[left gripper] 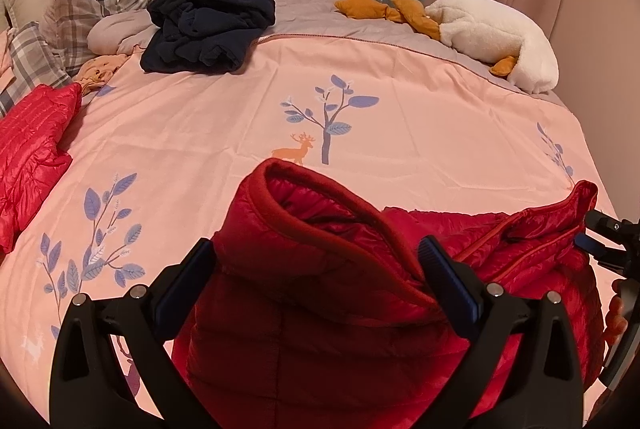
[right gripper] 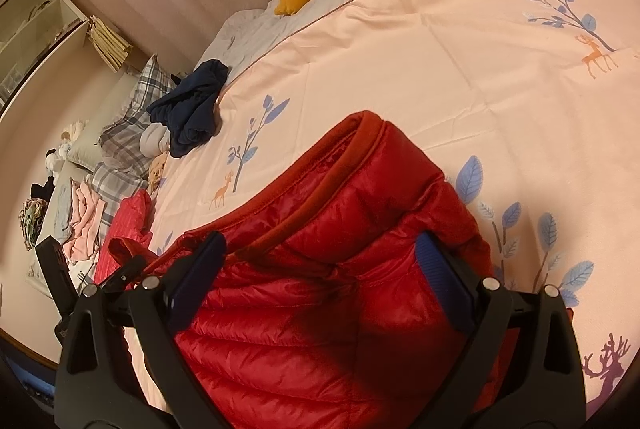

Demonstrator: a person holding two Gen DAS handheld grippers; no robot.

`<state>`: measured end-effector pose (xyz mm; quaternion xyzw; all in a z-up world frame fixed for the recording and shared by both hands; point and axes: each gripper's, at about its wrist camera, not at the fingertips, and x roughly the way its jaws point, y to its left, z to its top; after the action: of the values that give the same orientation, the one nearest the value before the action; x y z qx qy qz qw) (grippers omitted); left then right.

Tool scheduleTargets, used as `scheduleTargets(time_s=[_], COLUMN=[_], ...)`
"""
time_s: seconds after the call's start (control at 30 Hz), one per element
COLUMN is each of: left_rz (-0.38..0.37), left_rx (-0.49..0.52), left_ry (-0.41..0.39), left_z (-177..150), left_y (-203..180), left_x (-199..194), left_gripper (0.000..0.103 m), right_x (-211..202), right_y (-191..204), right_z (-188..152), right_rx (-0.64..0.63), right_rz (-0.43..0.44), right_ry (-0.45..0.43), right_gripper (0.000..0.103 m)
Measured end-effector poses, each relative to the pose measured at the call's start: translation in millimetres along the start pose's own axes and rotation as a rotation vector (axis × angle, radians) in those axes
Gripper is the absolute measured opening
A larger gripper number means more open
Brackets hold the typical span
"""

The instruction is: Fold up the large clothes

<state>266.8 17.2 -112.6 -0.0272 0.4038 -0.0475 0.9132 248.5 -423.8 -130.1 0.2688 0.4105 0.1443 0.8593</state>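
Observation:
A dark red quilted puffer jacket (left gripper: 304, 309) lies on the pink bedspread (left gripper: 224, 125) at the near edge. My left gripper (left gripper: 316, 269) stands open around one thick fold of it, the blue pads (left gripper: 448, 277) wide on both sides. My right gripper (right gripper: 320, 261) stands open around the other end of the jacket (right gripper: 320, 293), where a rolled hem (right gripper: 320, 169) rises up. The right gripper also shows at the right edge of the left wrist view (left gripper: 600, 241).
A crumpled navy garment (left gripper: 208, 29) lies at the far left of the bed. A second, brighter red quilted garment (left gripper: 32, 145) lies at the left edge. A white plush goose (left gripper: 496, 33) lies at the far right. Plaid pillows (left gripper: 92, 5) are at the head.

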Motion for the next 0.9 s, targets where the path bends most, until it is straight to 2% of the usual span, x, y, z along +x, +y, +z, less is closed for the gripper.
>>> scheduleTargets(time_s=[0.9], left_rz=[0.029], left_rx=[-0.023], left_ry=[-0.022], left_z=[4], left_y=[14], left_x=[-5], left_gripper=[0.102], right_x=[-2], right_y=[4], right_z=[7], right_rx=[0.003], right_rz=[-0.022], right_ry=[-0.004], right_gripper=[0.097])
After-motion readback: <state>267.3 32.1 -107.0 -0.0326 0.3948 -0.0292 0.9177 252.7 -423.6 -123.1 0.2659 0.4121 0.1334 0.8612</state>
